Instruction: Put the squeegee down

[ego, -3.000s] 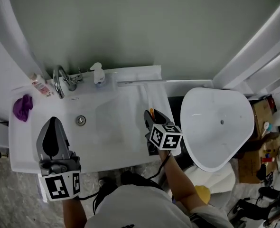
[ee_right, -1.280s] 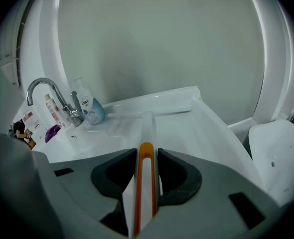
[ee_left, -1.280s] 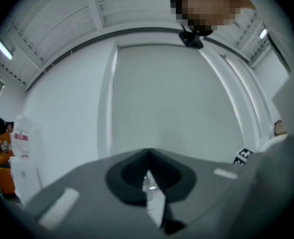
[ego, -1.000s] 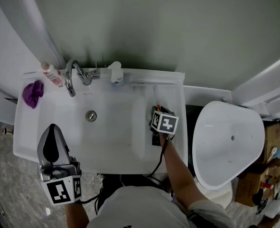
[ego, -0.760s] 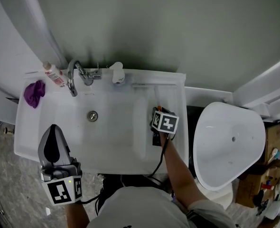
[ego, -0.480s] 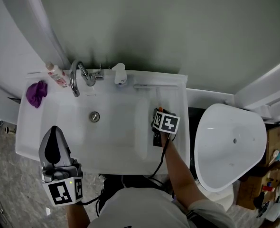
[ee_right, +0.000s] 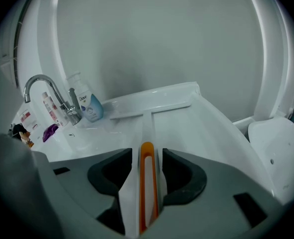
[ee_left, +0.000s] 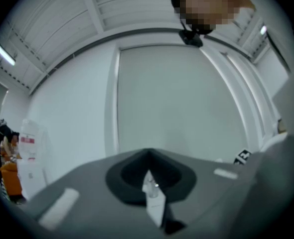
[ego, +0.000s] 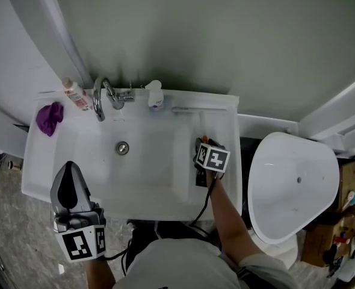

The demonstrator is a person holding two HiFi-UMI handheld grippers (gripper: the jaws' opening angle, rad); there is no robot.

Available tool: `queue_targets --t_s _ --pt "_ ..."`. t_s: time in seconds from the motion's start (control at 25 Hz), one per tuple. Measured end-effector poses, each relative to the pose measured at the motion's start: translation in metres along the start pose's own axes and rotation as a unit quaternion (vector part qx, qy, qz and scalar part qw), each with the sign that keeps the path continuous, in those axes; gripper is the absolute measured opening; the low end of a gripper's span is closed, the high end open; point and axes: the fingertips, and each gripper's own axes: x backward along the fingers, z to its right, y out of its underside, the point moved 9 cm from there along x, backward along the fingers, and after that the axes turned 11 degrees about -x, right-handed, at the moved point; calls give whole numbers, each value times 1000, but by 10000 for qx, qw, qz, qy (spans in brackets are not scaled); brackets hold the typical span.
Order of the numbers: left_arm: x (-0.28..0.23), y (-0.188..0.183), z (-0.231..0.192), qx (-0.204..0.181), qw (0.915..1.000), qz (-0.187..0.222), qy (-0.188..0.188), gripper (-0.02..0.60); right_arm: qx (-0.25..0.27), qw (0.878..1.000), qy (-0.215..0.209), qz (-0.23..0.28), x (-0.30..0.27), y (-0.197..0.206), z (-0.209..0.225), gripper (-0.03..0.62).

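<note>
The white squeegee [ee_right: 149,108] lies on the sink's right ledge, its blade along the back rim and its orange-striped handle [ee_right: 146,183] running toward me. My right gripper [ee_right: 147,158] straddles that handle. Its jaws have just been opening, and the pads stand off the handle on both sides. In the head view the right gripper [ego: 203,143] sits low over the ledge, with the squeegee [ego: 186,109] reaching to the back rim. My left gripper [ego: 69,168] hovers at the sink's front left corner. It is shut and holds nothing, and it [ee_left: 148,156] points level at the wall.
The white sink [ego: 51,179] has a chrome faucet [ego: 100,95] at the back. A soap bottle [ego: 155,95], a pink-labelled bottle [ego: 75,93] and a purple cloth [ego: 49,117] stand along its back and left rim. A toilet [ego: 295,185] stands at the right.
The right gripper stays over the handle on the right ledge, and the squeegee lies in the same spot. The left gripper has barely moved. Only the head view has drifted.
</note>
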Motion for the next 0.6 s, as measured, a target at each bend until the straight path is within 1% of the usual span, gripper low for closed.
queue_targets --t_s 0.08,0.32,0.4,0.48,0.6 --pt "1 0 -1 13 10000 33 28 5 101 9999 28 109 5 0 -1 199" --pt "6 -5 -3 54 9996 217 200 5 281 9979 84 582 36 -3 -4 193" --pt "7 -6 -3 74 9992 276 280 5 297 9969 74 719 49 -3 -6 162" --pt "9 -8 -4 100 9987 341 361 5 313 9961 37 827 62 -2 -9 115" --pt "14 -10 -6 147 9978 429 474 5 327 9944 -47 1004 84 2 -14 14"
